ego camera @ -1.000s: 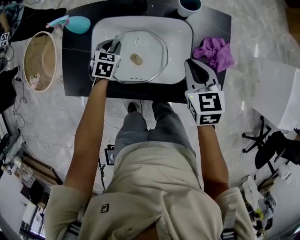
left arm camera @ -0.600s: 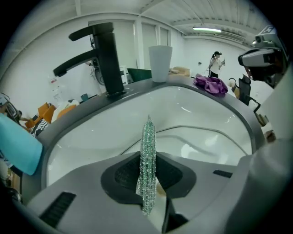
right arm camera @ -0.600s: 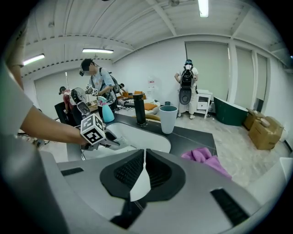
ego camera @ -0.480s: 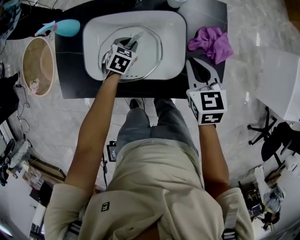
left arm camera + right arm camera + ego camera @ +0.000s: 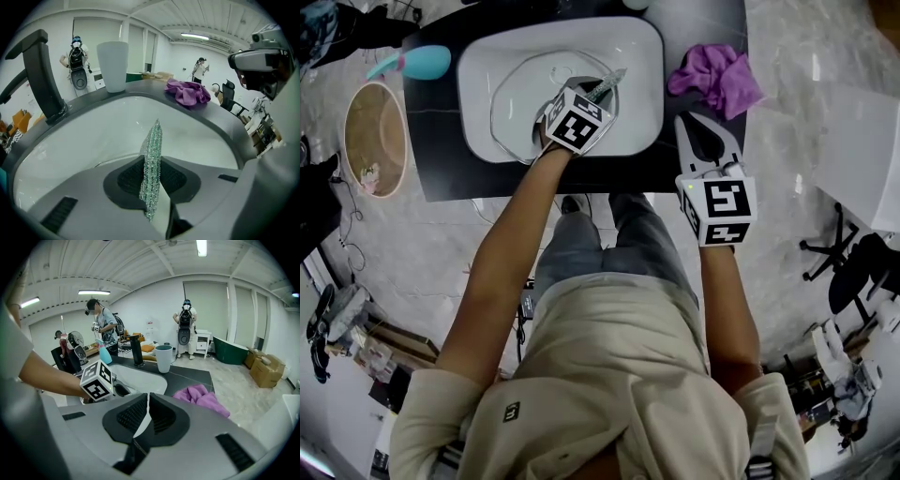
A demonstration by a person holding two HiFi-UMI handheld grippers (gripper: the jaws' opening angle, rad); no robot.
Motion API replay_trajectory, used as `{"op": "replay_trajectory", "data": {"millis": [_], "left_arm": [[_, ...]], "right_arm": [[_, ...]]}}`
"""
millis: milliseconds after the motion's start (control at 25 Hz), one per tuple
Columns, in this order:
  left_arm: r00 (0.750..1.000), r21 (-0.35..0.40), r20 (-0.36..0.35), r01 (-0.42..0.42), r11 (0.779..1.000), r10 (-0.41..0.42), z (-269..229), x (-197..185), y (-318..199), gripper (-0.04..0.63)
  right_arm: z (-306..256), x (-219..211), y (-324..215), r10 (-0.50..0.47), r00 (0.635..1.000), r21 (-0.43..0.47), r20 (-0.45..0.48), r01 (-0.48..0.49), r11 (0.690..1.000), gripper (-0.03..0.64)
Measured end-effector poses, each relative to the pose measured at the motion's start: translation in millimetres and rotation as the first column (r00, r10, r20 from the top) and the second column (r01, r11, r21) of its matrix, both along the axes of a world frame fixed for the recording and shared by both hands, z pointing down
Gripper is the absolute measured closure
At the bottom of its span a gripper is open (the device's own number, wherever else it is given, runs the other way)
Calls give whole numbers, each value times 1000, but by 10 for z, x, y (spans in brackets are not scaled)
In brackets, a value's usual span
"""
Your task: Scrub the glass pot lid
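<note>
A clear glass pot lid point(image 5: 520, 98) lies in the white sink point(image 5: 478, 52). My left gripper point(image 5: 600, 94) hovers over the lid's right part, shut on a glittery green scrubbing cloth point(image 5: 613, 79). In the left gripper view that cloth point(image 5: 153, 140) stands upright between the jaws of the left gripper point(image 5: 152, 171), above the sink's white wall point(image 5: 93, 126). My right gripper point(image 5: 698, 131) rests over the dark counter's front right, shut with nothing in it. The right gripper view shows its jaws point(image 5: 147, 404) nearly touching, with the left gripper's marker cube point(image 5: 97, 379) ahead.
A crumpled purple cloth point(image 5: 717, 75) lies on the dark counter point(image 5: 675, 169) right of the sink. A teal bottle point(image 5: 417, 64) lies at the counter's left, and a round wooden bin point(image 5: 373, 136) stands beyond it. A black faucet point(image 5: 44, 79) and a white cup point(image 5: 114, 65) stand behind the sink.
My left gripper has swept rightwards across the sink, from the lid's left edge to its right part, carrying the scrubbing cloth. The right gripper has barely moved.
</note>
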State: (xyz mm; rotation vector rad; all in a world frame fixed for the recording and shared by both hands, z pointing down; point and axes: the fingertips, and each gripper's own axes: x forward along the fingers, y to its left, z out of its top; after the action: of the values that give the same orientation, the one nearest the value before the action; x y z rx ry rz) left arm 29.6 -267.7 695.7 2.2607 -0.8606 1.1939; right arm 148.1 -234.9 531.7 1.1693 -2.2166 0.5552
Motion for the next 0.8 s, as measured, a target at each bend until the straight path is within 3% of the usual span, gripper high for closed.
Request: {"op": "replay_trajectory", "data": {"millis": [320, 520, 680, 800], "left_arm": [[1000, -3, -1, -7, 1000, 7, -16, -70, 21, 508], [998, 4, 51, -22, 1000, 22, 50, -290, 68, 508], [985, 9, 170, -39, 999, 36, 186, -841, 99, 508], [949, 2, 312, -56, 998, 53, 289, -1436, 88, 508]], "right_arm": [[34, -111, -9, -23, 1000, -2, -8, 23, 1000, 589], [68, -185, -30, -41, 999, -4, -14, 41, 999, 589], [125, -319, -35, -66, 998, -15, -13, 65, 998, 589], [168, -464, -45, -91, 996, -25, -8, 90, 996, 589]]}}
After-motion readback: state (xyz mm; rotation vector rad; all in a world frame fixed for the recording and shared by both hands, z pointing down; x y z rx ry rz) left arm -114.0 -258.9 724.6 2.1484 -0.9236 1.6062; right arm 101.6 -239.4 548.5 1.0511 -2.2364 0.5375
